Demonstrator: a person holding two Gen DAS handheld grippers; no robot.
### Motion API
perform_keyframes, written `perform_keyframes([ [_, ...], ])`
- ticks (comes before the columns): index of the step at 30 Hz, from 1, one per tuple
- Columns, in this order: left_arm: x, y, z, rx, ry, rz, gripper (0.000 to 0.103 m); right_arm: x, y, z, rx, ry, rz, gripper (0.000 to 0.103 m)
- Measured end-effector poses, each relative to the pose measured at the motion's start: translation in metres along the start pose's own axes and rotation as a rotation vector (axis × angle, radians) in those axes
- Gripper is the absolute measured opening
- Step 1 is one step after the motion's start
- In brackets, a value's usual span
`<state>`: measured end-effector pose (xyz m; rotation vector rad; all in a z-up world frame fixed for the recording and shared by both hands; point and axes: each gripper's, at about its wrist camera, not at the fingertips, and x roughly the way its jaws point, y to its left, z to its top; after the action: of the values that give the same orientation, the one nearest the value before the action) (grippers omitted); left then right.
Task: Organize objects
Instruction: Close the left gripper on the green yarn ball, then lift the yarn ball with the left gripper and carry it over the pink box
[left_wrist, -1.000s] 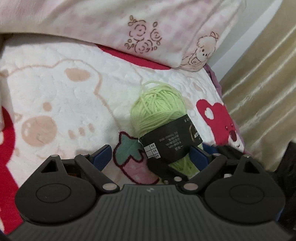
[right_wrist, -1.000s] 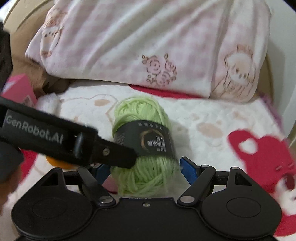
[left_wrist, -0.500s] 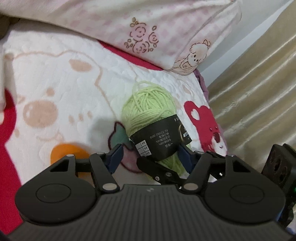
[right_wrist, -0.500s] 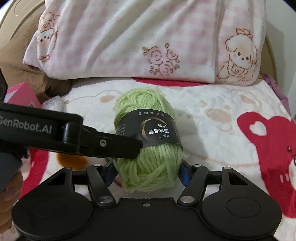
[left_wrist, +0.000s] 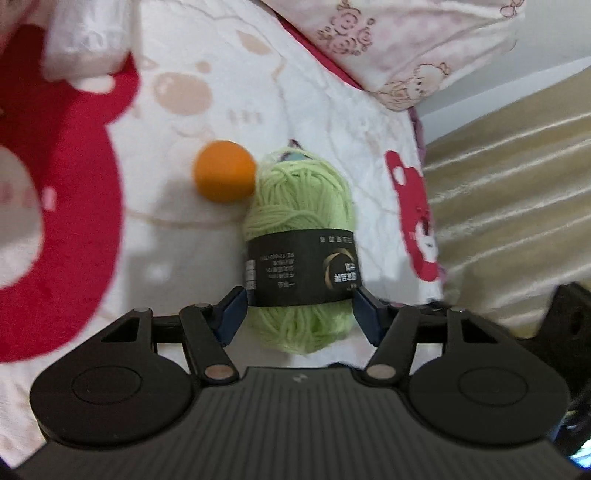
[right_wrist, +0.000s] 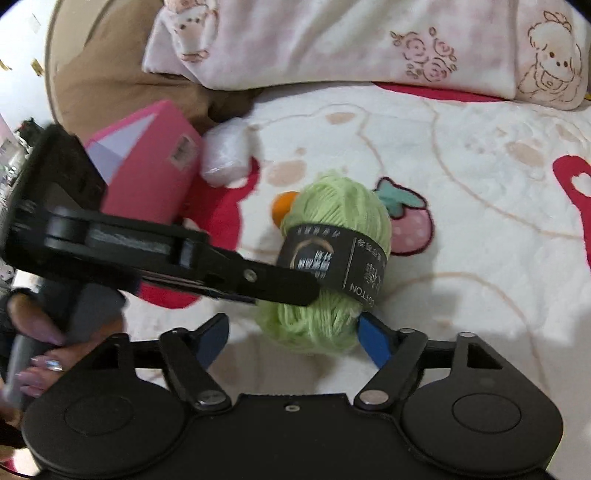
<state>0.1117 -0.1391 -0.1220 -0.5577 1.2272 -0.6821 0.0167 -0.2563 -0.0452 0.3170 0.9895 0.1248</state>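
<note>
Left wrist view showed my left gripper (left_wrist: 299, 310) closing on the green yarn skein (left_wrist: 301, 236), right gripper (right_wrist: 291, 338) opening clear; next, I judged, carry it off.

Fuzzy green wool yarn (left_wrist: 299, 206) under a glossy black paper band (left_wrist: 303, 267); my blanket (left_wrist: 207, 48) underneath looks plush fleece, the orange ball (left_wrist: 225, 171) matt and smooth.

The ball (right_wrist: 282, 206) is mostly hidden behind the yarn (right_wrist: 332, 258) in the right view. Band print (left_wrist: 306, 271) unreadable, blurred. Pink box (right_wrist: 147, 166) partly hidden.
</note>
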Motion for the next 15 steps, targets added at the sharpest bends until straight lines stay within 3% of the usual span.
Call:
perform_keyframes([
  [5,-0.002,0.004,-0.004,0.015,-0.048,0.025,0.063,0.008,-0.006,-0.005,-0.018,-0.023,-0.071,0.083],
  [9,0.002,-0.001,-0.009,0.083,-0.063,0.054,0.061,0.029,-0.023,-0.01,0.025,-0.016,-0.047,0.081],
  [11,0.004,0.002,-0.01,0.047,-0.049,0.038,0.049,0.038,-0.025,-0.01,0.027,0.0,-0.024,0.069],
  [15,0.0,0.0,-0.014,0.028,-0.057,0.025,0.043,0.034,-0.027,-0.013,0.082,-0.016,-0.006,0.058],
])
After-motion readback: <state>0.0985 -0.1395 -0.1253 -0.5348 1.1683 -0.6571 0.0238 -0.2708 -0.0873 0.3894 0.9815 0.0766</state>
